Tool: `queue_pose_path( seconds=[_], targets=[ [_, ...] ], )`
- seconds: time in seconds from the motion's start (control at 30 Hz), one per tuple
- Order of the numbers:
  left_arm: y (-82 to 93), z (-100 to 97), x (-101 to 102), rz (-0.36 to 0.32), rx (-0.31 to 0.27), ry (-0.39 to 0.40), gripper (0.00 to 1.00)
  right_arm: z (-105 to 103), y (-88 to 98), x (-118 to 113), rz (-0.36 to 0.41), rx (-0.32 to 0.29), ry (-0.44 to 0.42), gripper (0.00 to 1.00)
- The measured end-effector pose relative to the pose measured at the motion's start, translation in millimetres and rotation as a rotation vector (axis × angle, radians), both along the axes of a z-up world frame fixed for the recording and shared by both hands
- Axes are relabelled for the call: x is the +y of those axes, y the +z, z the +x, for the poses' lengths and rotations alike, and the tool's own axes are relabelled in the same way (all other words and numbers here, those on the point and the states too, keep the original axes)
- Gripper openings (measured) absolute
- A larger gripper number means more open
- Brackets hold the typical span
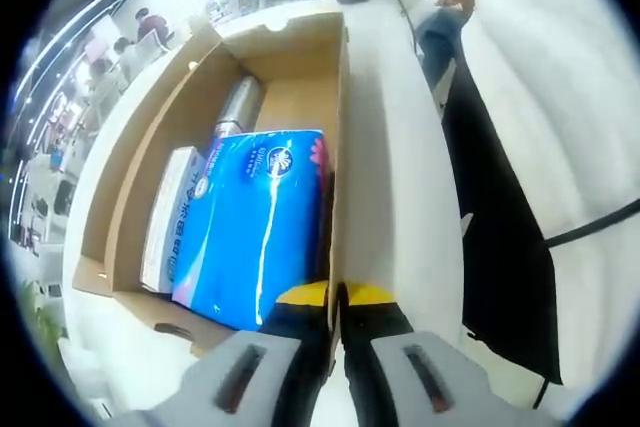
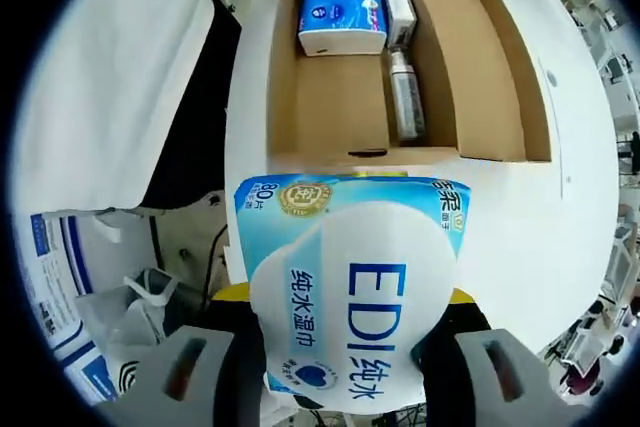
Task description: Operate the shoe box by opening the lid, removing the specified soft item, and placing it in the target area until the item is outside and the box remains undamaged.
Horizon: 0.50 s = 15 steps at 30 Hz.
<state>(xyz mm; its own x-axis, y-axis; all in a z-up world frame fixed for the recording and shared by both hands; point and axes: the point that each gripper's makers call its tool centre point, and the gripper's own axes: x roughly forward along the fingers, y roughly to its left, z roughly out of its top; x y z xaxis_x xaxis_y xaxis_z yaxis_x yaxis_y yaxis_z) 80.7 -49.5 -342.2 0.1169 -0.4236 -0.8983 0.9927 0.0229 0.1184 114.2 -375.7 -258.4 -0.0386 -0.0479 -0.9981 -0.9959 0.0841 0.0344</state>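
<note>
The right gripper is clamped on a soft white-and-blue pack of wet wipes, its jaws pressing the pack's two sides so that it stands up between them with its printed face toward the camera. The pack is already out of the open brown cardboard shoe box, which lies beyond it on the white counter, its near wall just behind the pack's top edge. The box's long axis runs straight away from this gripper. At its far end sit a blue tissue pack, a narrow white carton beside it, and a slim silver bottle lying lengthwise along the inner wall.

From the other end, the left gripper has its yellow-tipped jaws drawn together on the box's side wall, pinching the cardboard edge, as best I can judge. The blue tissue pack lies just ahead of it inside the box.

The coming move, I'd say, belongs to the right gripper: carry the wipes sideways, clear of the box and onto bare counter, while the left steadies the wall without creasing it.
</note>
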Motion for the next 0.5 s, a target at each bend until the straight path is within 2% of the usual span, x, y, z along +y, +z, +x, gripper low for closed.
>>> queue_pose_path(
  seconds=[0.5],
  targets=[
    [-0.3,0.1,-0.1,0.002,0.003,0.002,0.02,-4.5,-32.7,-10.3,-0.037,0.022,0.018,0.60]
  ],
)
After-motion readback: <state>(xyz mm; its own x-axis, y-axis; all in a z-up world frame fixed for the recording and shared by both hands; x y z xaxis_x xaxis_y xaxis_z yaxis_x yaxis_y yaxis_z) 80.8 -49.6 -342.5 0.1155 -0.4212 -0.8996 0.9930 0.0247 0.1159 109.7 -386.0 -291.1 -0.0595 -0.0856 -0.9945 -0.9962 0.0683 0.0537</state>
